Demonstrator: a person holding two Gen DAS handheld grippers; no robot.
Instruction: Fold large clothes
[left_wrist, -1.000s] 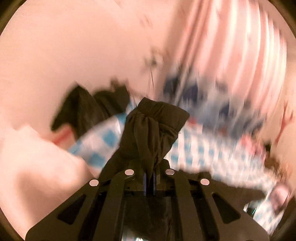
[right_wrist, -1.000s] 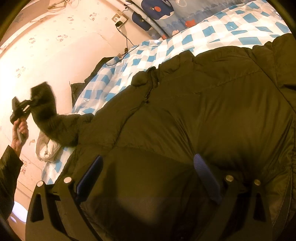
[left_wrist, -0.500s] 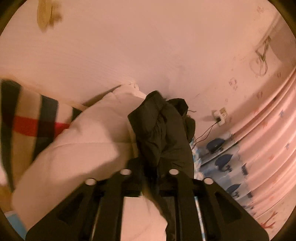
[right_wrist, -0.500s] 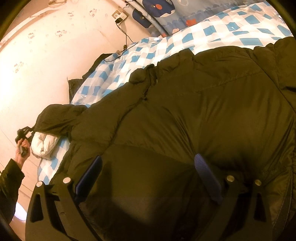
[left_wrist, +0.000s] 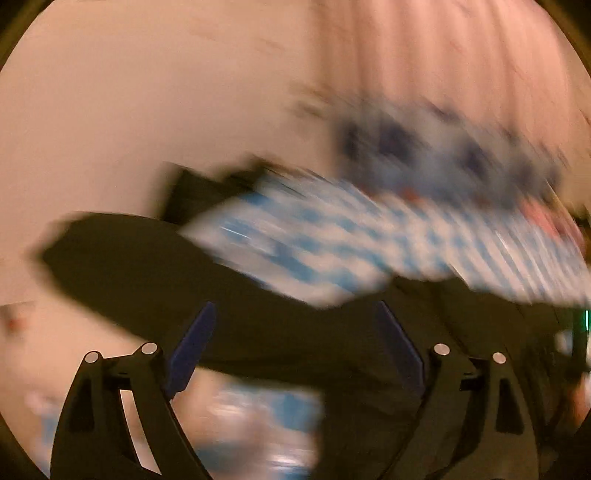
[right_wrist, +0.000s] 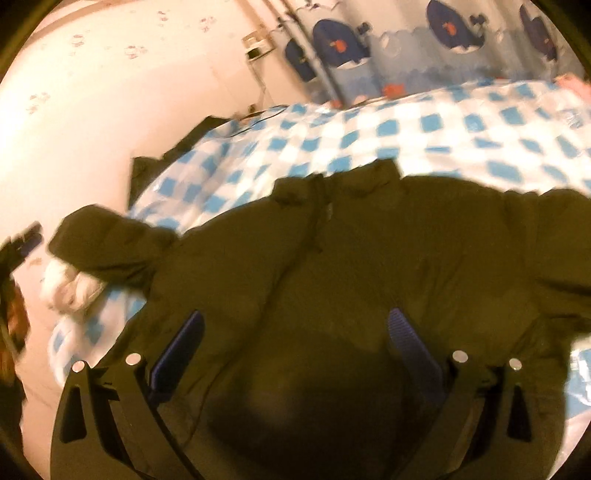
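Jacket: a dark olive padded jacket (right_wrist: 369, 266) lies spread on the bed, filling the lower and middle part of the right wrist view; its collar end points toward the far side of the bed.
Sleeve: one sleeve (right_wrist: 107, 247) stretches out to the left edge of the bed, its cuff resting beside a bundle of white cloth (right_wrist: 70, 284).
Bed cover: a blue-and-white checked cover (right_wrist: 424, 136) shows bare beyond the jacket, up to the wall.
Left gripper: the left gripper (left_wrist: 295, 350) has its blue-padded fingers spread wide with nothing between them; the sleeve (left_wrist: 147, 266) lies just ahead of it and free.
Right gripper: the right gripper (right_wrist: 295, 354) hovers over the jacket body with its fingers wide apart, holding nothing; whether the tips touch the fabric is hard to tell.
Left view quality: heavily motion-blurred, so the dark shape ahead is probably the sleeve and shoulder of the jacket.
Background: a curtain with a whale print (right_wrist: 424, 48) hangs behind the bed, and a wall socket (right_wrist: 258, 46) with a cable sits on the pale wall.
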